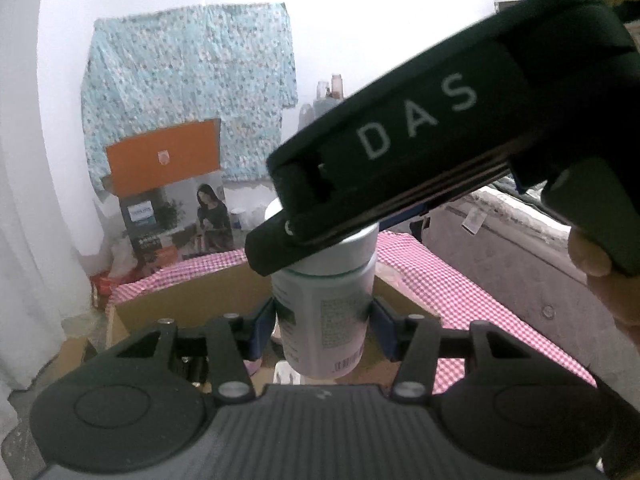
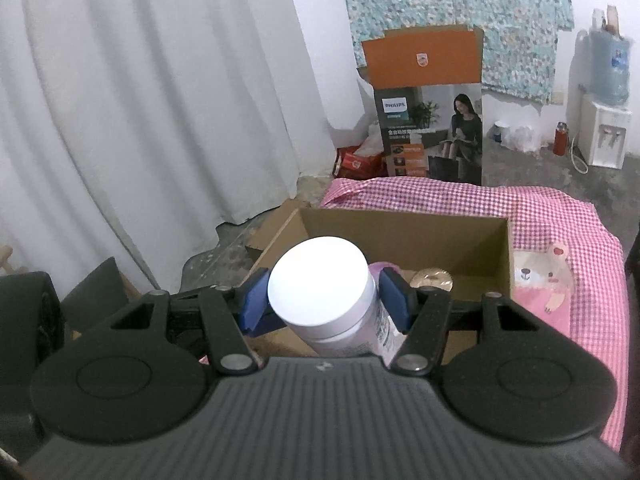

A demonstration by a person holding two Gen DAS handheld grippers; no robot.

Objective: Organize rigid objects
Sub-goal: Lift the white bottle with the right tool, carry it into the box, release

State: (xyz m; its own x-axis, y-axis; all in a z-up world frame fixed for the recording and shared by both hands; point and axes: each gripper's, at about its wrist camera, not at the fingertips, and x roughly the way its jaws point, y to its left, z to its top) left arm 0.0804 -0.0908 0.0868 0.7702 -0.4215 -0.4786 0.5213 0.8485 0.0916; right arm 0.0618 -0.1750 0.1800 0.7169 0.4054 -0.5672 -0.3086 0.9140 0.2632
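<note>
A white curtain (image 2: 140,100) is hanging along the left wall, and a flowered blue cloth (image 2: 460,0) is hanging on the back wall. A tall printed carton (image 2: 430,120) with an orange flap is standing before it (a woman pictured on its side). A water dispenser (image 2: 604,136) is standing at the far right, a red flask (image 2: 560,138) just beside it.

The bottle (image 2: 332,312) sits between the right tool's (image 2: 324,306) 2 fingers, above the open cardboard box (image 2: 404,228). Beyond the tool, the box rests on the table (image 2: 560,216); the printed carton (image 2: 428,120) stands behind it.
</note>
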